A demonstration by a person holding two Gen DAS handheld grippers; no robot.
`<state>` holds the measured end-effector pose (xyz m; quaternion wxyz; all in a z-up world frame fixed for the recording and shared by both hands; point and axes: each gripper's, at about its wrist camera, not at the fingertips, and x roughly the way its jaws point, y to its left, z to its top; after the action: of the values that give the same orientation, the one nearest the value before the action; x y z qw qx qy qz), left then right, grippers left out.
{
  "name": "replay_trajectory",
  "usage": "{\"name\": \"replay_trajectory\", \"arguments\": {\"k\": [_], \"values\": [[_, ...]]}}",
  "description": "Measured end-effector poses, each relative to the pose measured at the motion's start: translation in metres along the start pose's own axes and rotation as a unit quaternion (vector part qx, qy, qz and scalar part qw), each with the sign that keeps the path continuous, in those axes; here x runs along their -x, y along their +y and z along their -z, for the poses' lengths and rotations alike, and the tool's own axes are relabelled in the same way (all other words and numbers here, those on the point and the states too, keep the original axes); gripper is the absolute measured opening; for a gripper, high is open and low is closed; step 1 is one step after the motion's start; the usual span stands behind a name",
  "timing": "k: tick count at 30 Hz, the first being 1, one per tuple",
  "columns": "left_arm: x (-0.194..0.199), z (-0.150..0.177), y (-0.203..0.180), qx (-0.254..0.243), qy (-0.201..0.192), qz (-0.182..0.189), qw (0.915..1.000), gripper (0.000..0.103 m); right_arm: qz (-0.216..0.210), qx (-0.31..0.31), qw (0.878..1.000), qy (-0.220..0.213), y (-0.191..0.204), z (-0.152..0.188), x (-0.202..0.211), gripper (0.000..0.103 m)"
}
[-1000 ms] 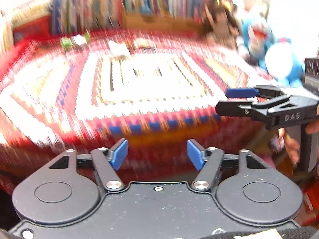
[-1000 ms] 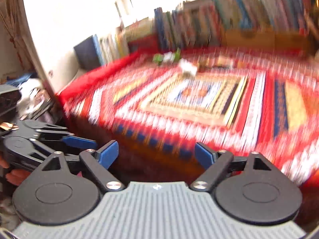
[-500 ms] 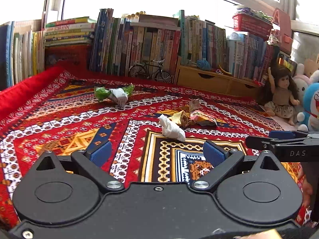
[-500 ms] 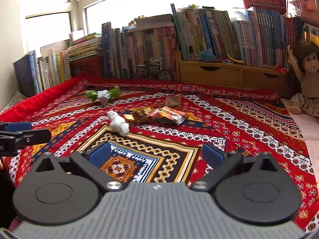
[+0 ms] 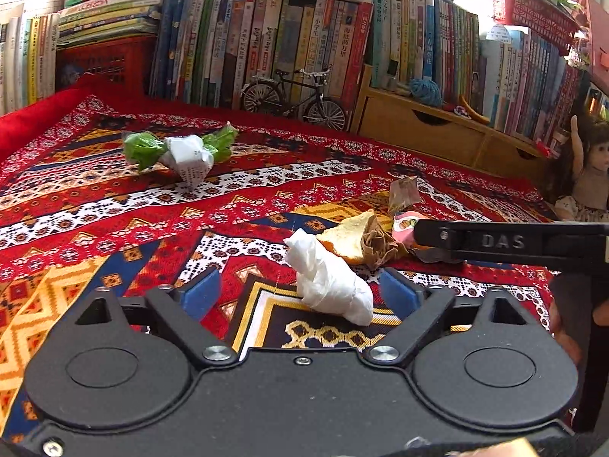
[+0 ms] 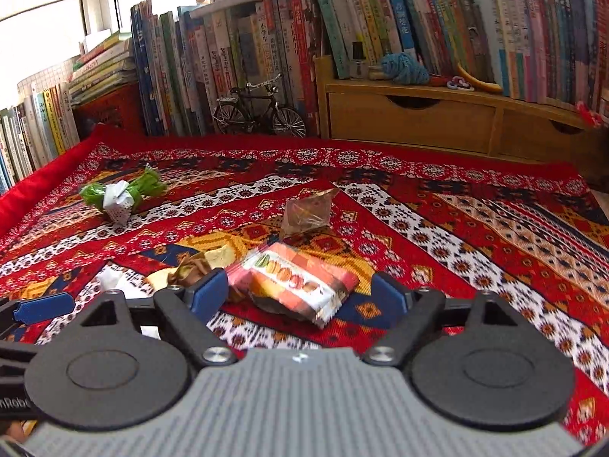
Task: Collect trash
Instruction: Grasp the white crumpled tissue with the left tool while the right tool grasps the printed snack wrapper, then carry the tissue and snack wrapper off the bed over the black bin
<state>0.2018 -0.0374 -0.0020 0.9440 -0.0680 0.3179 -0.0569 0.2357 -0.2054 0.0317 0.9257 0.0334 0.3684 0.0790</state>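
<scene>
On the red patterned cloth (image 5: 76, 205) lies a crumpled white tissue (image 5: 329, 280), between the spread blue pads of my left gripper (image 5: 298, 291), which is open. A pink snack wrapper (image 6: 293, 280) printed with macarons lies between the pads of my right gripper (image 6: 298, 291), also open. Beside it sit a crumpled brown and yellow wrapper (image 5: 361, 242) and a small clear brownish wrapper (image 6: 306, 211). Farther left rests a green and white wrapper (image 5: 179, 152) (image 6: 120, 194). In the left wrist view, the right gripper's arm (image 5: 510, 242) crosses from the right.
Rows of upright books (image 5: 266, 34) stand along the back edge, with a model bicycle (image 5: 293, 95) and a wooden drawer unit (image 6: 437, 118) in front of them. A doll (image 5: 586, 167) sits at the far right. A hand (image 5: 563, 327) holds the right gripper.
Both grippers have moved forward over the cloth. The tissue now lies between the left pads and the pink wrapper between the right pads. Both stay open.
</scene>
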Motion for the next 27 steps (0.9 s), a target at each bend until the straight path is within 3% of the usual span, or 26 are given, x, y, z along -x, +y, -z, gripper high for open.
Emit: {"name": "replay_trajectory", "arguments": {"k": [3,4,5,7,8,9,14,18,22,27], "values": [[-0.008,0.001,0.001,0.001,0.002,-0.003,1.0,0.059,-0.003,0.012,1.0,0.022,0.003,-0.004,-0.019,0.09],[-0.008,0.001,0.001,-0.008,-0.003,-0.011,0.9999,0.041,-0.007,0.017,0.999,0.028,0.003,-0.004,-0.024,0.085],[-0.008,0.0,0.001,-0.011,-0.001,-0.013,0.9998,0.032,-0.012,0.021,0.999,0.032,0.004,-0.004,-0.028,0.074],[-0.004,-0.002,0.006,-0.001,0.002,-0.013,0.9999,0.031,-0.013,0.026,0.999,0.031,0.006,-0.003,-0.031,0.065],[0.001,-0.003,0.008,-0.002,0.003,-0.017,0.9999,0.031,-0.015,0.028,0.999,0.028,0.007,-0.003,-0.03,0.049],[0.007,-0.003,0.01,-0.005,0.001,-0.022,0.9997,0.031,-0.018,0.025,0.999,0.029,0.007,-0.003,-0.028,0.043],[0.062,0.004,0.027,-0.006,-0.024,-0.035,0.9991,0.031,-0.025,0.013,1.0,0.013,0.014,0.002,-0.001,0.043],[0.125,0.026,0.041,0.007,-0.047,-0.039,0.9981,0.031,-0.03,0.02,0.999,-0.02,0.031,0.023,0.05,0.043],[0.184,0.05,0.048,0.015,-0.032,-0.03,0.9989,0.031,-0.045,0.017,0.998,-0.032,0.051,0.055,0.118,0.043],[0.252,0.089,0.041,-0.025,-0.02,-0.015,0.9994,0.031,-0.073,0.05,0.996,-0.018,0.069,0.104,0.197,0.043]]}}
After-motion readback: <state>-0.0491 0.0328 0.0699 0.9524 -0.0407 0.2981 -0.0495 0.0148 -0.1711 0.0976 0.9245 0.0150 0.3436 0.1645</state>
